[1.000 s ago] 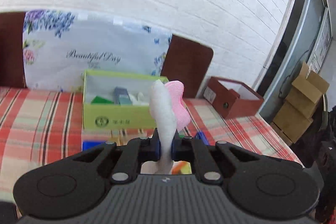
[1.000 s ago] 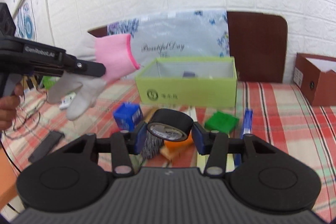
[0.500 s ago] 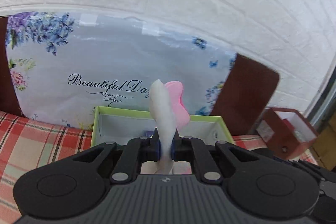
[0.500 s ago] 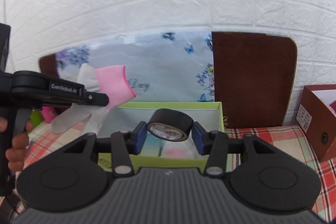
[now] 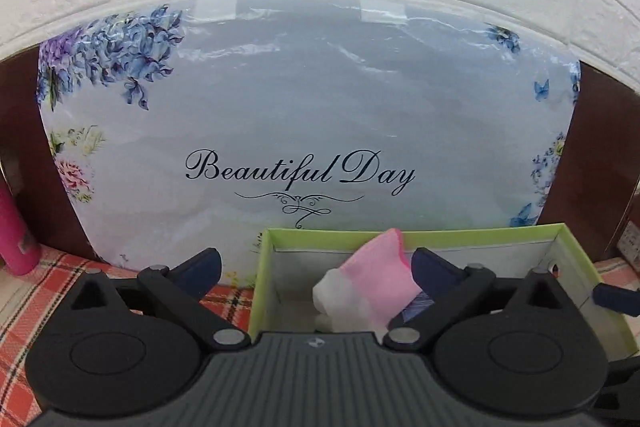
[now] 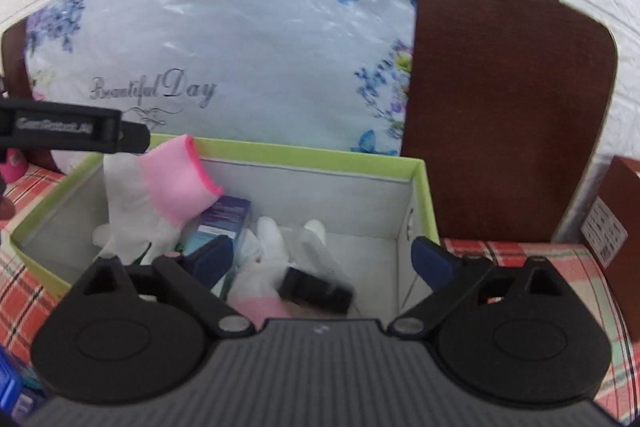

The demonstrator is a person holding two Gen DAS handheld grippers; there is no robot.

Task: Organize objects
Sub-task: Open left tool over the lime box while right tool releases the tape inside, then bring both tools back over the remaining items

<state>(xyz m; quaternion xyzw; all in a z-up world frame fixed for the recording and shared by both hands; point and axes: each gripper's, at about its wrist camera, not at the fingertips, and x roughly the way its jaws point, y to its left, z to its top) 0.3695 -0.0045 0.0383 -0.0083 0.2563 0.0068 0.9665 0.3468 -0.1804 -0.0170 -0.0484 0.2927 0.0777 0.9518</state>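
Red-and-white checked cloth covers the surface (image 6: 520, 259), and at its back, against a white brick wall, leans a large plastic-wrapped package printed with flowers and the words "Beautiful Day" (image 5: 304, 115). In front of the package stands an open lime-green cardboard box with a white inside (image 6: 312, 155), the place where things are being gathered.

Both tools hover over the box. The left hand-held gripper (image 5: 316, 267) has just been opening and its jaws stand wide; the white knitted glove with a pink cuff (image 5: 372, 279) sits between them, free of the pads, cuff uppermost, leaning on a small purple-and-blue carton (image 6: 224, 223) at the left of the box. The right hand-held gripper (image 6: 324, 259) has also just been opening and is spread nearly as far. Its black roll of tape (image 6: 316, 289), blurred in the right wrist view, lies low in the middle of the box on a second white glove with a pink cuff (image 6: 260, 267).

The step in hand looks like the release of both things into the box. To do it well, the person should hold the jaws wide and draw each tool straight up and back, so no pad catches the soft glove or the green rim. The glove is limp and may slump; the roll may roll on the soft glove beneath it.
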